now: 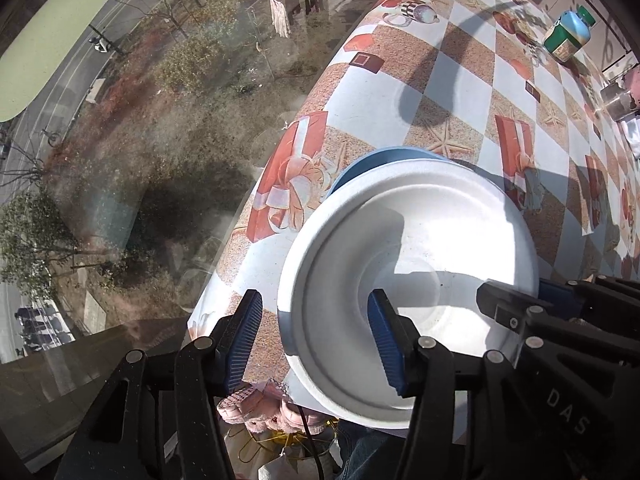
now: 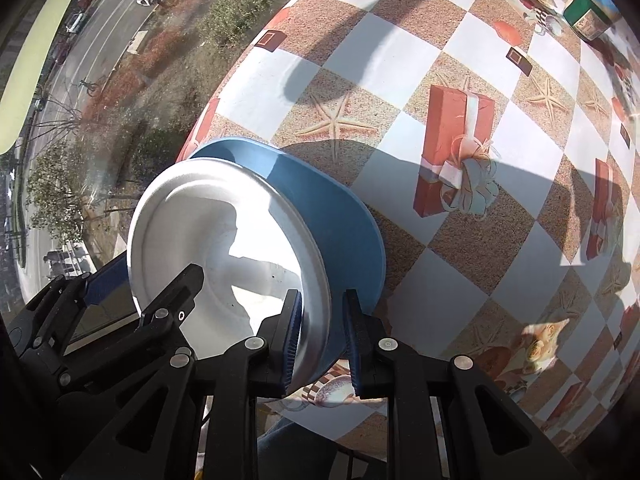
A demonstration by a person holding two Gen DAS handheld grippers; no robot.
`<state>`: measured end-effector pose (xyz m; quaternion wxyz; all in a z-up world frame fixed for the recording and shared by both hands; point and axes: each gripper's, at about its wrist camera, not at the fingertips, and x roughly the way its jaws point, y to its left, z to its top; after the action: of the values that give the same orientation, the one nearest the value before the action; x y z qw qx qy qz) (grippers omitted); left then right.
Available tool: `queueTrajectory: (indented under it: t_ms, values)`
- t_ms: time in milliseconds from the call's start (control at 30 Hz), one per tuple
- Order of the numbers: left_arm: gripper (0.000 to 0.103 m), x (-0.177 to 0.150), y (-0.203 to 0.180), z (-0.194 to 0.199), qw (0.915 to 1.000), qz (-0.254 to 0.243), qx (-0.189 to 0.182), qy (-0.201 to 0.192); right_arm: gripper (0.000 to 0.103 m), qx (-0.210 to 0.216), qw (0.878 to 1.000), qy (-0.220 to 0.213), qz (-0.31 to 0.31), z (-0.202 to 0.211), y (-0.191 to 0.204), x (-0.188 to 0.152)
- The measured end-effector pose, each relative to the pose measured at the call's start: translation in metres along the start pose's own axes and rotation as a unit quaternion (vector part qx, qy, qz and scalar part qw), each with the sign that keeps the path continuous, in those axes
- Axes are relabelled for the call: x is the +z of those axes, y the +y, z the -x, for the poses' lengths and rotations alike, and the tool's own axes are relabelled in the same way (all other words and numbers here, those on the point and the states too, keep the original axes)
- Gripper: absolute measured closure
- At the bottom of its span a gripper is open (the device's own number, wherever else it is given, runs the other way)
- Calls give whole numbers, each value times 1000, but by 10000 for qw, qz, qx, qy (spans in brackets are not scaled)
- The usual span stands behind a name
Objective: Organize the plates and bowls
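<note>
Pinching the white plate [image 2: 224,248] and the blue plate [image 2: 340,232] under it, your right gripper [image 2: 322,340] has one finger on each side of their rims. Your left gripper [image 1: 316,340] is spread wide, holding nothing, one finger over the white plate. Both plates sit at the counter [image 2: 460,280] edge. Farther back stands a green jar [image 1: 568,34].
</note>
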<state>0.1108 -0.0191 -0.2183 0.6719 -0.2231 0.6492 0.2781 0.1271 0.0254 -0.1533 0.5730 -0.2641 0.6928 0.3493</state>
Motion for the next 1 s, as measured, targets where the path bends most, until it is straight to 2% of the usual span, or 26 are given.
queueTrajectory:
  t_ms: [133, 200, 267, 367, 433, 467, 567, 633, 767, 1000]
  values:
    - [25, -2, -1, 10, 9998, -38, 113, -146, 76, 38, 9999, -89, -54, 11, -5, -4]
    - [24, -2, -1, 13, 9997, -42, 156, -173, 55, -134, 9998, -150, -86, 16, -10, -9]
    - [22, -4, 2, 16, 9999, -38, 56, -143, 48, -122, 9996, -226, -132, 21, -14, -13]
    - [15, -8, 1, 19, 9998, -152, 20, -151, 47, 18, 9996, -221, -201, 28, -19, -21]
    - [1, -10, -3, 23, 9994, -281, 51, -181, 25, 4, 9995, -251, -210, 31, -17, -29]
    - [0, -12, -5, 26, 9992, -334, 25, -208, 14, 30, 9993, -314, -198, 34, -16, -31]
    - [0, -16, -9, 31, 9987, -459, -94, -190, 13, 81, 9989, -446, -127, 43, -12, -38]
    - [0, -18, -11, 33, 9982, -534, -216, -166, 0, 70, 9983, -562, -125, 45, -8, -37]
    - [0, -24, -17, 39, 9973, -664, -238, -195, 0, -138, 9965, -822, -77, 57, -8, -44]
    - [0, -28, -24, 48, 9964, -810, -192, -183, 0, -268, 9972, -703, -28, 58, -4, -47]
